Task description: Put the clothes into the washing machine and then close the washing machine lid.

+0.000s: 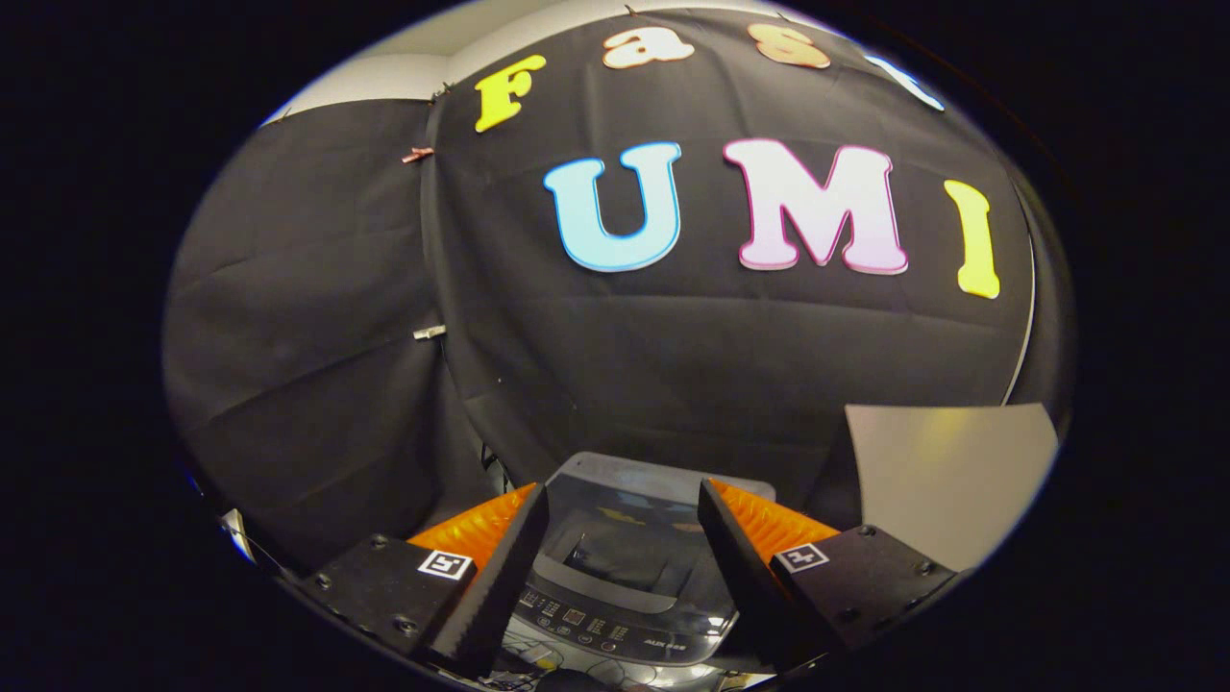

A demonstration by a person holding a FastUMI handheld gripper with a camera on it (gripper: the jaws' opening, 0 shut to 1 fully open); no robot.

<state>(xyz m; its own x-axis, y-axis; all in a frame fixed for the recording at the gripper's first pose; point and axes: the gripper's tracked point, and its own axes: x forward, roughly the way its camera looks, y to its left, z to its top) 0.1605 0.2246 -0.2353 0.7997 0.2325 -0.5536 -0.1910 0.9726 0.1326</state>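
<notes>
- Tool [623,500]: its two fingers stand wide apart, with nothing between the pads and nothing gripped. Neither finger touches any object.
- Washing machine [625,586]: a small top-loading unit, seen from above and in front, lying below the tool. Its top shows in the gap between the two fingers and extends a little beyond their tips.
- Lid [663,481]: a translucent, smoky panel covering the machine's top; it appears to lie down flat over the opening, though the angle does not allow certainty. Faint yellowish reflections show on it.
- Control panel [601,630]: a curved strip of buttons and small displays along the machine's near edge, sitting low between the fingers, nearer the left one.
- Clothes: whether any garment is inside the drum cannot be told through the lid.
- Pale board [947,471]: a flat, light-coloured sheet beyond the right finger, to the right of the machine and apart from it.
- Black cloth wall [317,317]: hangs behind the machine, creased, with small clips [430,332] at a seam on the left.
</notes>
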